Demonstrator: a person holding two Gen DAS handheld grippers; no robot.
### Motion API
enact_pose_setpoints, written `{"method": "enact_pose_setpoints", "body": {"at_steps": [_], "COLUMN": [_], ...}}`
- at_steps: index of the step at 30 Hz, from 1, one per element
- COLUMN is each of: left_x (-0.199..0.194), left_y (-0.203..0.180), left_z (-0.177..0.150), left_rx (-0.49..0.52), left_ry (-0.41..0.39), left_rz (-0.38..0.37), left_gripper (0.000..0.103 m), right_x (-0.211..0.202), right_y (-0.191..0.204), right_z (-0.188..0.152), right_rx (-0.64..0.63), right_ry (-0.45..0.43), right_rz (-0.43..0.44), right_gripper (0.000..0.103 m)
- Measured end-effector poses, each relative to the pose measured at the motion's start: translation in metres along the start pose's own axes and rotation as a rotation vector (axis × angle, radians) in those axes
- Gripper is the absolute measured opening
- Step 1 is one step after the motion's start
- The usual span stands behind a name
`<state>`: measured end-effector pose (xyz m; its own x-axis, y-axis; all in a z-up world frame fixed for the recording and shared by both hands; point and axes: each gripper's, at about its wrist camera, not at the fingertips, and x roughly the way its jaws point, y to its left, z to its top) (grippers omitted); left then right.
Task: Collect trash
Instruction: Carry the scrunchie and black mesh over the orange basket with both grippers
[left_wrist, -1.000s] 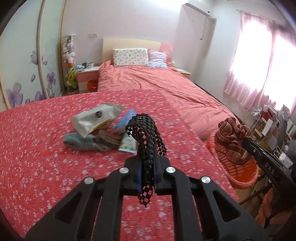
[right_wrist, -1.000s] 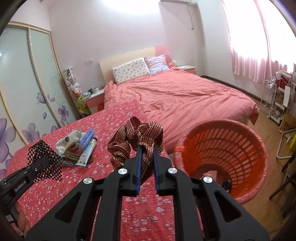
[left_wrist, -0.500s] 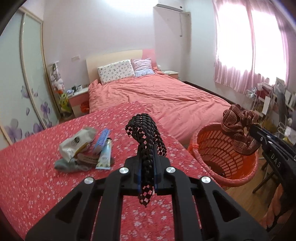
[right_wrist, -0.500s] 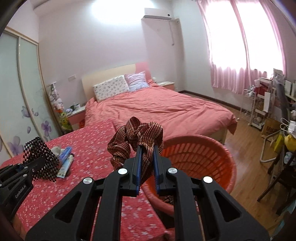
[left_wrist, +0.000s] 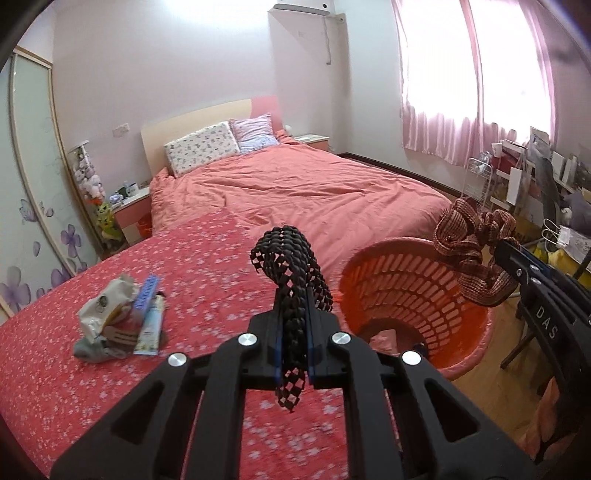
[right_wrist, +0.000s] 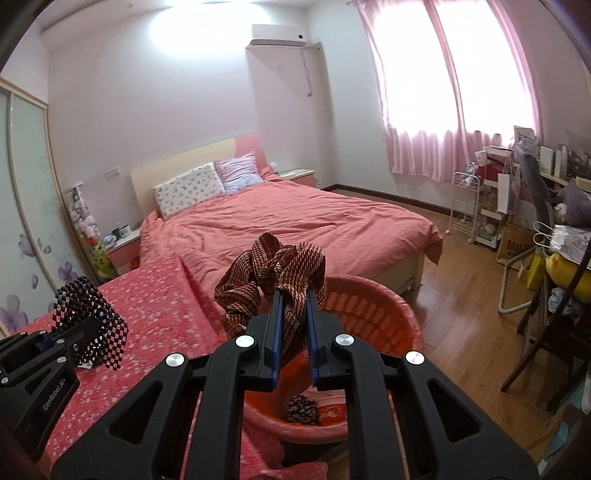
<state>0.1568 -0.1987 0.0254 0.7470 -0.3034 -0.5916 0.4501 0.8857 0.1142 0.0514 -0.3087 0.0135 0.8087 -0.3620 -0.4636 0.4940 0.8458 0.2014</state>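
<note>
two crumpled patterned cloths (left_wrist: 291, 266), (right_wrist: 273, 280)

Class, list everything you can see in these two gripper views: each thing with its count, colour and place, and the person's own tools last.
black mesh strip: one, black, clamped in the left gripper above the flowered cover
brown woven cloth: one, dark red-brown, bunched in the right gripper over the basket
basket: one, orange, on the floor beside the cover's edge; a few scraps lie inside
pile of trash: one heap, white packet, blue strip, tube, grey cloth, on the flowered cover
flowered cover: one, red with white flowers, nearest surface
bed: one, salmon, behind; two pillows
curtains: pink, at the window
left gripper: one, black, shut
right gripper: one, black, shut
</note>
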Motion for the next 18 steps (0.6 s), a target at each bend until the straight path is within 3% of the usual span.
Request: {"method": "enact_pose_setpoints", "body": {"at_steps": [9, 18], "left_x": [0.023, 0.048], "left_y": [-0.026, -0.051], "left_z": [0.009, 0.012], "left_rx": [-0.031, -0.004], "left_ry": [0.016, 0.036], "left_rz": [-0.13, -0.188], "left_gripper": [0.01, 0.01], "right_x": [0.012, 0.022], "right_y": [-0.023, -0.033], "right_z": [-0.001, -0.002], "right_rx": [0.059, 0.096], "right_ry": [0.012, 0.021], "right_rz": [-0.027, -0.03], "right_gripper": [0.012, 0.012]}}
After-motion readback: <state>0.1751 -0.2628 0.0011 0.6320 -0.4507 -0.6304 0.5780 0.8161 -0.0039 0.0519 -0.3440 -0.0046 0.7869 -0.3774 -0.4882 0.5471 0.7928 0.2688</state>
